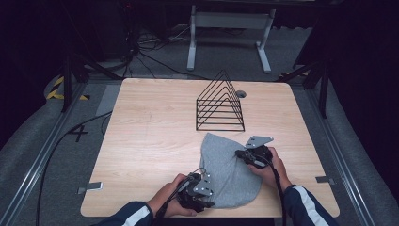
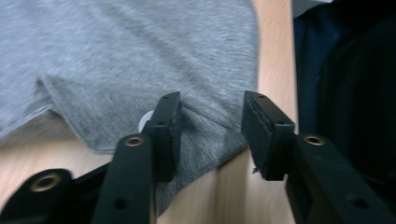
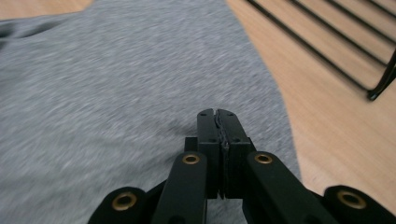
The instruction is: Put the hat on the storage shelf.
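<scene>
between the left tongs (image 2: 210,135), wide apart, lies the near edge of the grey cloth (image 1: 226,169) on the counter (image 1: 150,132); the right tongs (image 3: 218,140), pressed together, rest over its far side.

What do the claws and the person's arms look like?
Both claws, left and right, are black, each with two flat jaws dotted with brass-coloured rivets. A grey three-cornered plate sits on top of each, and a black cable trails back along each arm. The sleeves are dark navy with a white stripe.
</scene>
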`<state>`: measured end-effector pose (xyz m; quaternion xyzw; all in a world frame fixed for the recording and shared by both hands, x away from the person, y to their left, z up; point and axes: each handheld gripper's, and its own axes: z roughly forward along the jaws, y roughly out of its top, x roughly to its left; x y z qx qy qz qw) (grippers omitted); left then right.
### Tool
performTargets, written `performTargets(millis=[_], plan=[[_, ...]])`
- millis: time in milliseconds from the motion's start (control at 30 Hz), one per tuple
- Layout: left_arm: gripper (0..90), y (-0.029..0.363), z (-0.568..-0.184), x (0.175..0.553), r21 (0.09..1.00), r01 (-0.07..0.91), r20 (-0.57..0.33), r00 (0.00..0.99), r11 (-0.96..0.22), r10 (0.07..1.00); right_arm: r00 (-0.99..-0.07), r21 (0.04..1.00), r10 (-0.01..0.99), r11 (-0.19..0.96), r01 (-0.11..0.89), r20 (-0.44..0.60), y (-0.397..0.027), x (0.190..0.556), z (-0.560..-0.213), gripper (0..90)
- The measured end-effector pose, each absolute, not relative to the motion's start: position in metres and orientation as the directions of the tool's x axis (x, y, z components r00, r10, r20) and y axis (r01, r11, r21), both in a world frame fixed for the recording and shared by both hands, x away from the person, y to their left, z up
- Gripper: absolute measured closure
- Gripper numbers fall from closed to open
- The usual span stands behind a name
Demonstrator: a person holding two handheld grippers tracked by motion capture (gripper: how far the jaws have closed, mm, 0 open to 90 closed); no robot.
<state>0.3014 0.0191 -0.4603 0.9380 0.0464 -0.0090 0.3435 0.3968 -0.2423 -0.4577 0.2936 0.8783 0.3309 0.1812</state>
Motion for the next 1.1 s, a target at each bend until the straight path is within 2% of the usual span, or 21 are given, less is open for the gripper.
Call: performTargets(millis=[100, 167, 300, 367, 433, 567, 800, 867, 933, 967, 1100], plan=[[51.9, 0.012, -0.453, 0.302, 0.644, 0.050, -0.006, 0.998, -0.763, 0.060, -0.754, 0.693, 0.639, 0.613, 0.380, -0.151, -0.238, 0.401, -0.458, 86.1], [46.8, 0.014, -0.443, 0.312, 0.671, 0.049, 0.014, 0.997, -0.740, 0.078, -0.754, 0.704, 0.640, 0.604, 0.374, -0.149, -0.240, 0.398, -0.456, 87.4], [45.1, 0.022, -0.430, 0.339, 0.705, 0.067, 0.036, 0.991, -0.706, 0.130, -0.768, 0.743, 0.627, 0.574, 0.344, -0.129, -0.244, 0.384, -0.447, 89.2], [44.5, 0.027, -0.424, 0.362, 0.719, 0.098, 0.052, 0.979, -0.688, 0.195, -0.791, 0.755, 0.601, 0.570, 0.324, -0.114, -0.243, 0.370, -0.442, 89.3], [44.1, 0.028, -0.424, 0.372, 0.717, 0.106, 0.052, 0.978, -0.689, 0.204, -0.804, 0.758, 0.585, 0.571, 0.315, -0.106, -0.242, 0.362, -0.441, 89.3], [45.1, 0.026, -0.428, 0.408, 0.710, 0.140, 0.075, 0.960, -0.690, 0.271, -0.858, 0.739, 0.507, 0.607, 0.291, -0.079, -0.226, 0.329, -0.446, 89.3], [46.2, 0.008, -0.444, 0.440, 0.676, 0.167, 0.090, 0.948, -0.718, 0.306, -0.907, 0.731, 0.418, 0.636, 0.247, -0.057, -0.205, 0.300, -0.445, 89.3], [48.0, 0.006, -0.449, 0.446, 0.644, 0.166, 0.120, 0.942, -0.747, 0.312, -0.917, 0.718, 0.396, 0.653, 0.242, -0.051, -0.201, 0.294, -0.448, 89.3], [49.5, 0.009, -0.455, 0.450, 0.618, 0.179, 0.115, 0.943, -0.766, 0.313, -0.919, 0.697, 0.389, 0.675, 0.241, -0.059, -0.200, 0.291, -0.451, 89.3], [49.4, 0.013, -0.456, 0.451, 0.635, 0.200, 0.088, 0.941, -0.746, 0.327, -0.920, 0.691, 0.388, 0.681, 0.244, -0.058, -0.201, 0.291, -0.452, 89.3], [50.8, 0.033, -0.455, 0.443, 0.613, 0.200, 0.089, 0.944, -0.764, 0.318, -0.900, 0.660, 0.433, 0.692, 0.292, -0.056, -0.211, 0.295, -0.455, 89.6]])
